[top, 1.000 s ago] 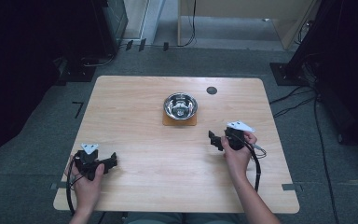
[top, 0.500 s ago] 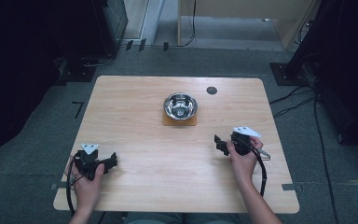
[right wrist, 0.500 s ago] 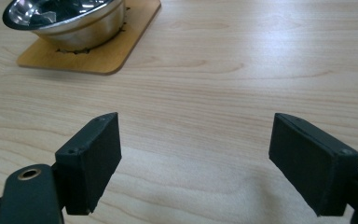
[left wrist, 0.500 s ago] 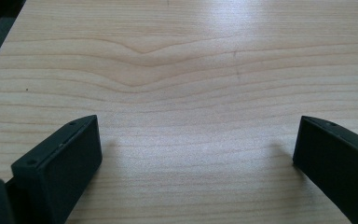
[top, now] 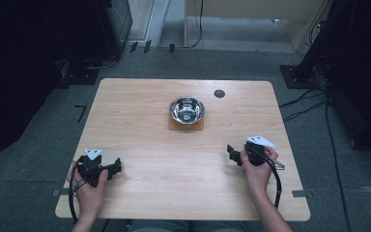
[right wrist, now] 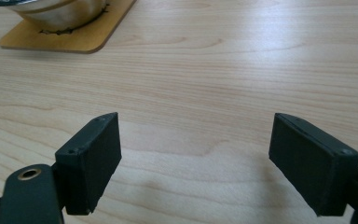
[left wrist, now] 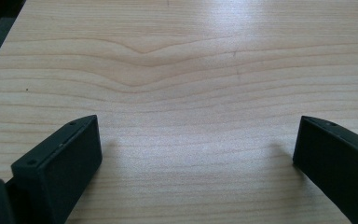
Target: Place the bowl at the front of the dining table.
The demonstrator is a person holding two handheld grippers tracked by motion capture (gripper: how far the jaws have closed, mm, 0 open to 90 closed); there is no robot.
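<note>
High view: nearest the person, the left gripper [top: 113, 167] rests on the worktop [top: 140, 125] well short of the steel bowl [top: 187, 109], jaws spread and empty. The right gripper [top: 233, 153], also wide open and holding nothing, has drawn back from the bowl toward the near right edge. Farther off, the bowl sits untouched on its wooden coaster [top: 186, 124], so both hands seem parked.
</note>
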